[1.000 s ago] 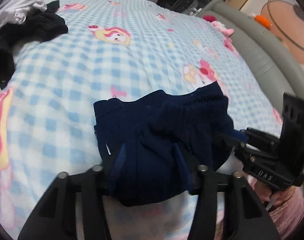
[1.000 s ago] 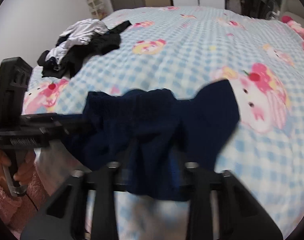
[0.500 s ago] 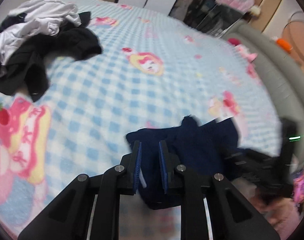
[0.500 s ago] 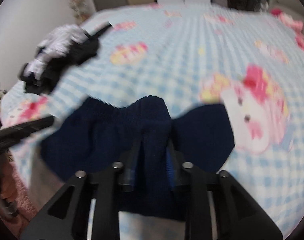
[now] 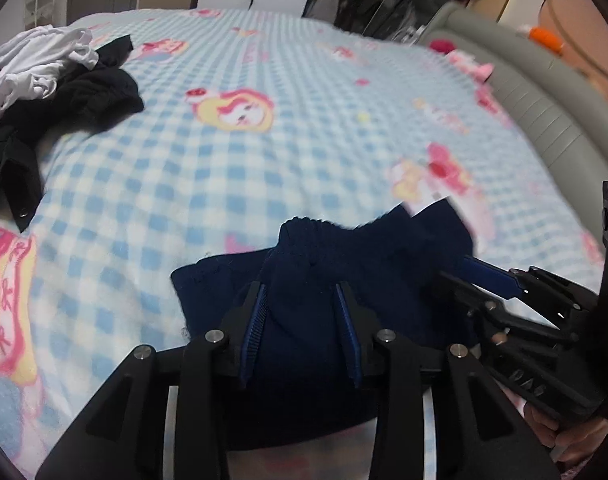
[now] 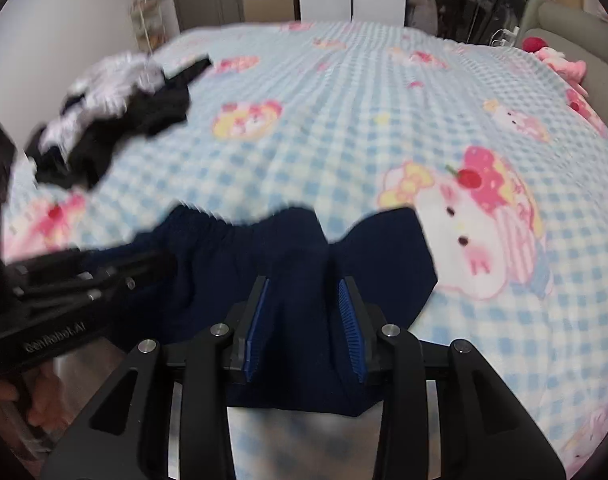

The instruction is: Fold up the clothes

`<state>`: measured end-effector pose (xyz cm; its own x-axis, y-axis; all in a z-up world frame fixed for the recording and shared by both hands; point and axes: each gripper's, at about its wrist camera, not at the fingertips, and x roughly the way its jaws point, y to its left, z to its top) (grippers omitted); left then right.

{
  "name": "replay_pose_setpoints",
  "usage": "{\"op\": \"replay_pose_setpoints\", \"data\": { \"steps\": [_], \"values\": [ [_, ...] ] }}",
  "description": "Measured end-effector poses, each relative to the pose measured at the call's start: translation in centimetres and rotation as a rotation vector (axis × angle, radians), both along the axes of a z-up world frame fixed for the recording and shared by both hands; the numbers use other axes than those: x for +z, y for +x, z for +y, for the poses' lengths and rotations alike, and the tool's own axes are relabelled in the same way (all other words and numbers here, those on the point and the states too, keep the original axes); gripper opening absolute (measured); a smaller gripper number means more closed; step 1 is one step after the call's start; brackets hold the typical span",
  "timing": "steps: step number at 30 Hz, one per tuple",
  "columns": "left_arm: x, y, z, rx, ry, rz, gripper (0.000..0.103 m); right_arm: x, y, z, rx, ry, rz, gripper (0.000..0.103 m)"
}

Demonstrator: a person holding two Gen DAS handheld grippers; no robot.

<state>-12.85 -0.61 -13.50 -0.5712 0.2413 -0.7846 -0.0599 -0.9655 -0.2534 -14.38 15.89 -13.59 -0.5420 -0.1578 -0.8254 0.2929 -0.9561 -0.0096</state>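
Dark navy knit garment with a gathered elastic waistband (image 5: 344,264) (image 6: 263,264), bunched near the front edge of a bed covered by a blue-and-white checked blanket with pink cartoon prints (image 5: 263,152) (image 6: 364,120). Left gripper (image 5: 301,312), jaws partly apart with a fold of navy cloth pinched between the blue pads. Right gripper (image 6: 304,308), jaws likewise set on a fold of the same garment. Heap of black and white clothes (image 5: 43,92) (image 6: 115,112) well apart, at the far left of the blanket.
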Motion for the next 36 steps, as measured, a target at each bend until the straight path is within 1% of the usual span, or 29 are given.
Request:
{"op": "replay_pose_setpoints", "data": {
  "steps": [1, 3, 5, 9, 11, 12, 14, 17, 18, 19, 20, 22, 23, 24, 26, 29, 30, 31, 33, 34, 36],
  "values": [
    [-0.3, -0.1, 0.1, 0.009, -0.014, -0.013, 0.041, -0.9, -0.3, -0.1, 0.0, 0.019, -0.019, 0.036],
    [-0.8, -0.3, 0.1, 0.018, -0.025, -0.037, 0.041, -2.3, -0.4, 0.4, -0.013, 0.01, -0.05, 0.037],
    [-1.5, -0.3, 0.0, 0.027, -0.038, -0.057, 0.041, -3.1, -0.5, 0.5, -0.024, 0.002, -0.062, 0.038],
    [-1.9, 0.0, -0.4, 0.038, -0.05, -0.056, 0.04, -3.0, -0.2, 0.5, -0.022, 0.019, -0.035, 0.039],
    [-1.4, 0.6, -0.8, 0.058, -0.065, -0.048, 0.041, -2.5, -0.1, 1.6, -0.045, -0.021, -0.038, 0.039],
    [-1.0, 1.0, -1.3, 0.073, -0.06, -0.042, 0.043, -2.0, 0.0, 2.2, -0.06, -0.046, -0.035, 0.039],
    [0.0, 2.0, -3.1, 0.107, 0.03, -0.019, 0.044, -0.5, 0.6, 3.2, -0.065, -0.105, -0.017, 0.041],
    [0.3, 3.1, -5.2, 0.168, 0.157, 0.002, 0.047, 0.6, 1.4, 3.4, -0.058, -0.156, -0.011, 0.047],
    [0.1, 3.2, -5.2, 0.167, 0.17, 0.003, 0.05, 0.6, 1.5, 3.1, -0.049, -0.157, -0.012, 0.05],
    [-0.4, 3.0, -4.9, 0.157, 0.163, -0.011, 0.05, 0.4, 1.5, 2.5, -0.04, -0.142, -0.013, 0.05],
    [-0.9, 2.8, -4.6, 0.148, 0.152, -0.024, 0.05, 0.0, 1.4, 1.9, -0.037, -0.114, -0.015, 0.05],
    [-1.7, 2.7, -3.9, 0.149, 0.103, -0.035, 0.051, -1.1, 1.2, 1.2, -0.041, -0.062, -0.03, 0.05],
    [-2.0, 2.7, -3.8, 0.155, 0.088, -0.046, 0.053, -1.5, 1.1, 1.2, -0.047, -0.046, -0.038, 0.05],
    [-2.3, 2.6, -4.0, 0.159, 0.091, -0.062, 0.053, -2.0, 1.0, 1.4, -0.054, -0.034, -0.045, 0.051],
    [-2.6, 2.7, -4.5, 0.168, 0.112, -0.075, 0.053, -2.1, 1.1, 2.4, -0.069, -0.067, -0.054, 0.052],
    [-2.0, 2.9, -5.5, 0.179, 0.184, -0.063, 0.054, -0.9, 1.5, 4.6, -0.109, -0.167, -0.046, 0.055],
    [-1.9, 2.8, -5.7, 0.177, 0.21, -0.066, 0.055, -0.4, 1.6, 5.3, -0.124, -0.191, -0.044, 0.062],
    [-2.0, 2.7, -5.8, 0.172, 0.237, -0.073, 0.057, -0.2, 1.5, 5.8, -0.134, -0.208, -0.049, 0.068],
    [-2.7, 2.4, -5.6, 0.144, 0.288, -0.1, 0.06, -0.7, 0.9, 6.2, -0.127, -0.228, -0.096, 0.07],
    [-2.9, 2.3, -5.2, 0.14, 0.284, -0.102, 0.061, -1.3, 0.6, 6.1, -0.117, -0.237, -0.131, 0.07],
    [-3.4, 1.9, -4.4, 0.128, 0.262, -0.11, 0.067, -2.3, 0.1, 5.3, -0.096, -0.213, -0.167, 0.072]
  ]
}}
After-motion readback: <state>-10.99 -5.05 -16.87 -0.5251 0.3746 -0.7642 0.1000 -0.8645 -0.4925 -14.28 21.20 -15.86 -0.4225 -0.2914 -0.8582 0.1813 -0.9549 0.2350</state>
